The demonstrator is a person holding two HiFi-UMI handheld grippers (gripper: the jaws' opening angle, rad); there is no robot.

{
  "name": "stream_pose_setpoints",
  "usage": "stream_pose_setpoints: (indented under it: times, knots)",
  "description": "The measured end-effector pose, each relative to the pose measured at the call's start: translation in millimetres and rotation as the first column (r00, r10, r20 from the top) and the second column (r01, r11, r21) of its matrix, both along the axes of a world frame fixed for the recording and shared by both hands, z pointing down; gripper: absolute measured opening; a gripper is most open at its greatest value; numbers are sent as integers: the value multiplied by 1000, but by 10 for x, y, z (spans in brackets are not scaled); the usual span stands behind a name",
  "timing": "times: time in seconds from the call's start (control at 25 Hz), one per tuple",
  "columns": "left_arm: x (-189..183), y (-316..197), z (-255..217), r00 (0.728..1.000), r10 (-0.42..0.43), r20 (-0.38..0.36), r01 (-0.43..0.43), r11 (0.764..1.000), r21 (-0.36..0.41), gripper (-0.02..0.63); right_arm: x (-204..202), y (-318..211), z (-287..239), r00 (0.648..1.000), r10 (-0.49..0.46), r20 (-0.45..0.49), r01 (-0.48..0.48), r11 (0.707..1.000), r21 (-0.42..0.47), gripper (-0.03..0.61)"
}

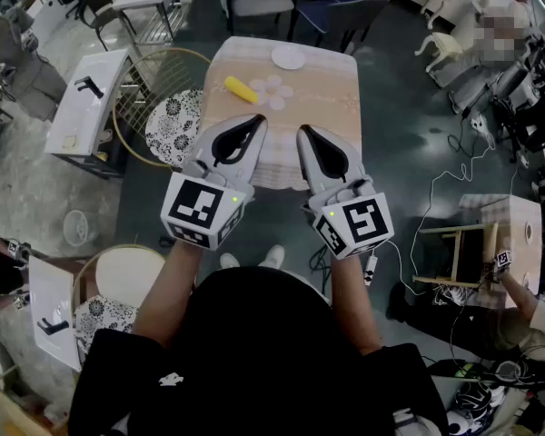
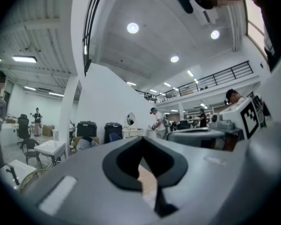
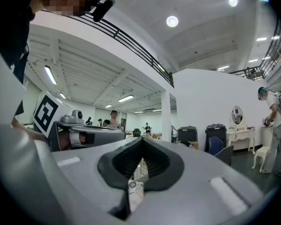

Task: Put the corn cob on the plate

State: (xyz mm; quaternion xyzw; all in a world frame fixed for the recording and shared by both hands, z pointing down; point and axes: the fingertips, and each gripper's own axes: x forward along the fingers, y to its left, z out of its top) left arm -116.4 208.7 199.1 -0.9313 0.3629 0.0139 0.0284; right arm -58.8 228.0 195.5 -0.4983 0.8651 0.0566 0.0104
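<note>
Square markers (image 1: 198, 205) on left gripper (image 1: 260, 119)

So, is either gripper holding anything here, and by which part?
Nothing is held. The left gripper and right gripper are both shut and empty; the corn cob lies untouched on the table.

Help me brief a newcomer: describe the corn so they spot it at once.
Find the beige table ahead. On its left half, beside a flower mat, lies the corn: the only yellow thing there; the plate is white.
</note>
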Motion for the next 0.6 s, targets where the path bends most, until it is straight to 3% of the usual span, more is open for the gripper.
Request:
stream_pose_setpoints:
  times: [0.2, 0.6]
  knots:
    - [15, -14, -28, 1000, -6, -2, 6, 1000, -4, 5, 66, 5, -59, 998, -12, 62, 12, 1000, -1, 2]
    - [-21, -64, 62, 1000, -30, -3, 30, 999, -31, 5, 52, -40, 8, 999, -22, 47, 23, 999, -24, 2]
